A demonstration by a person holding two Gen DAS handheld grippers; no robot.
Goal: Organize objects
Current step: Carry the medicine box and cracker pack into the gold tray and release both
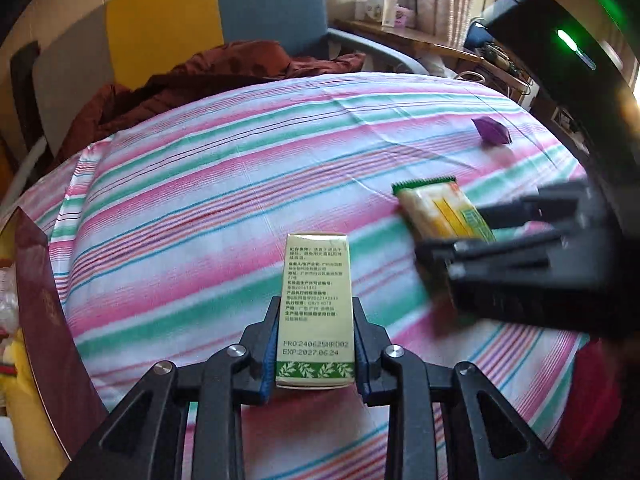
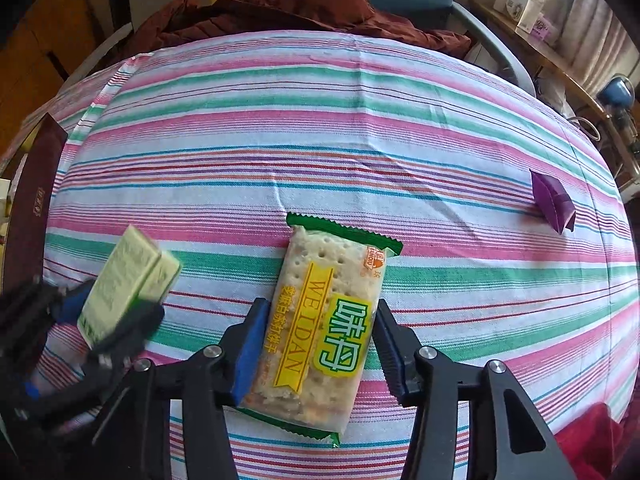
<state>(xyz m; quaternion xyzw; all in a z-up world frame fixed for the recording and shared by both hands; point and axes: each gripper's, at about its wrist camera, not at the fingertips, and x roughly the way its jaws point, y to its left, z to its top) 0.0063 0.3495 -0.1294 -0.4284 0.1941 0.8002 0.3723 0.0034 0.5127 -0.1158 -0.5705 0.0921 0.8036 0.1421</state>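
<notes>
Left gripper (image 1: pixel 316 344) at bottom centre of the left wrist view, blue pads clamped tight on the lower end of a slim pale-green carton (image 1: pixel 316 308), printed side up, leafy green band nearest the camera. Carton lifted clear of the striped cloth (image 1: pixel 200 208), pointing up the frame.

Over to the right wrist view: right gripper (image 2: pixel 316 344) low in the centre, pads pressed against both long edges of a cracker packet (image 2: pixel 324 332), green-trimmed wrapper with a yellow banner. Packet lying on the striped cloth (image 2: pixel 320 120), far end aimed at the upper middle of the frame, near end tucked back between the fingers.

Same packet (image 1: pixel 444 212) seen at right of centre in the left view, blurred, the right gripper (image 1: pixel 460 240) reaching in from the right edge over it. Carton (image 2: pixel 124 280) showing at lower left of the right view, tilted, pinched in the blurred left gripper (image 2: pixel 112 320).

Small purple folded-paper piece (image 1: pixel 491 131) sitting alone on the cloth at upper right in the left view, well apart from both grippers; again (image 2: pixel 554 202) at the right edge in the other view.

Dark red box lid (image 1: pixel 44 300) along the left edge. Brown garment (image 2: pixel 304 12) bunched beyond the far edge of the cloth, top of frame.
</notes>
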